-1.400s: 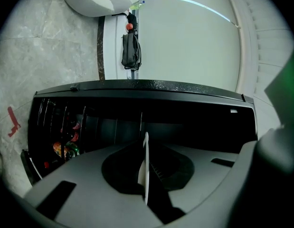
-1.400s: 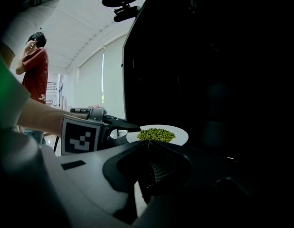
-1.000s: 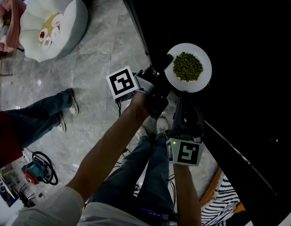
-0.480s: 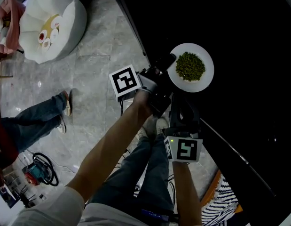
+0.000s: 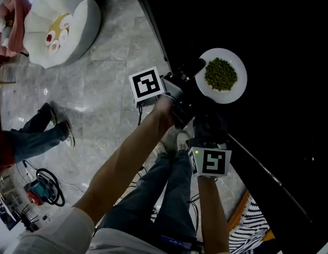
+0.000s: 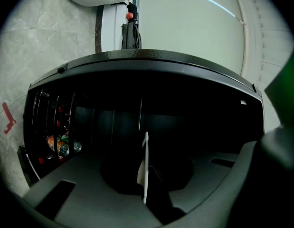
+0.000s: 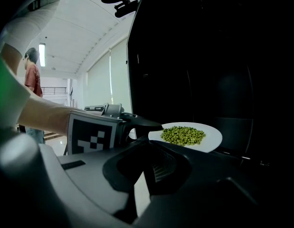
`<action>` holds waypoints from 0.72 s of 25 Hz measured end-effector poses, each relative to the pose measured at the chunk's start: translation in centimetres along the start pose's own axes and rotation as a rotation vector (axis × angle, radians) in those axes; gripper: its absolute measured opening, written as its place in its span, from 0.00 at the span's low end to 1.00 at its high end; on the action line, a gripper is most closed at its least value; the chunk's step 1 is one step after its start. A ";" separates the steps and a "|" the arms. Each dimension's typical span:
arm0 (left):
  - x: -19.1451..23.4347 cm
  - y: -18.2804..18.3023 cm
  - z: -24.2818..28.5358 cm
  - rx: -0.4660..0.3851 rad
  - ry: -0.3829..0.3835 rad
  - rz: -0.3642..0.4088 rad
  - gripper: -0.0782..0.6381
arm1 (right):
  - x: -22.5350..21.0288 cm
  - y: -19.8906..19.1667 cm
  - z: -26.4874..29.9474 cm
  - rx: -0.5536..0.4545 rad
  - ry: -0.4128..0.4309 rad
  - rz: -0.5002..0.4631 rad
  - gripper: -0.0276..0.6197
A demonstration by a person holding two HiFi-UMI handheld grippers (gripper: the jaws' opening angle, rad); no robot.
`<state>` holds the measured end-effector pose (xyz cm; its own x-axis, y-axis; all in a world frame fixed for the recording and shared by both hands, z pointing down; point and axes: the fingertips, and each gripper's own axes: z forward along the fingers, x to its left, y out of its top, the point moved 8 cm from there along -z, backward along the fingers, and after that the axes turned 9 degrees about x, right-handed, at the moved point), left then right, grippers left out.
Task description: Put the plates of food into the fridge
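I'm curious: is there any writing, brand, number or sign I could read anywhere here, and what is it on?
No text here can be read.
Left marker cube: a black-and-white square pattern, no letters.
Right marker cube: the same kind of pattern.
Cans in the fridge: labels too small to read.
Red mark on the floor: a shape, not a word.

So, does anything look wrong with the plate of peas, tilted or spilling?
Nothing stands out. The left claw grips the plate by its rim. The plate sits about level, and the peas lie heaped in its middle, none spilled.
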<state>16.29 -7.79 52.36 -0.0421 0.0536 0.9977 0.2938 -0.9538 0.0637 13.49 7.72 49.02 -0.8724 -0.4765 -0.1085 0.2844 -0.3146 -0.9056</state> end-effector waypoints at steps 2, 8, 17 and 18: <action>0.0 -0.1 0.1 0.007 0.003 0.000 0.13 | -0.1 0.1 0.1 -0.001 0.001 -0.001 0.06; -0.1 -0.1 0.7 0.058 0.018 0.001 0.13 | -0.4 0.1 0.4 0.006 0.001 -0.004 0.06; -0.3 -0.3 1.2 0.136 0.017 -0.004 0.14 | -0.5 0.6 1.0 0.008 -0.026 -0.016 0.06; -0.4 -0.3 1.3 0.144 0.012 0.003 0.14 | -0.5 0.7 1.1 0.007 -0.031 -0.017 0.06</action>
<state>17.42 -7.14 51.97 -0.0517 0.0463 0.9976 0.4282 -0.9014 0.0640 14.54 6.87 48.87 -0.8645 -0.4962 -0.0805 0.2726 -0.3282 -0.9044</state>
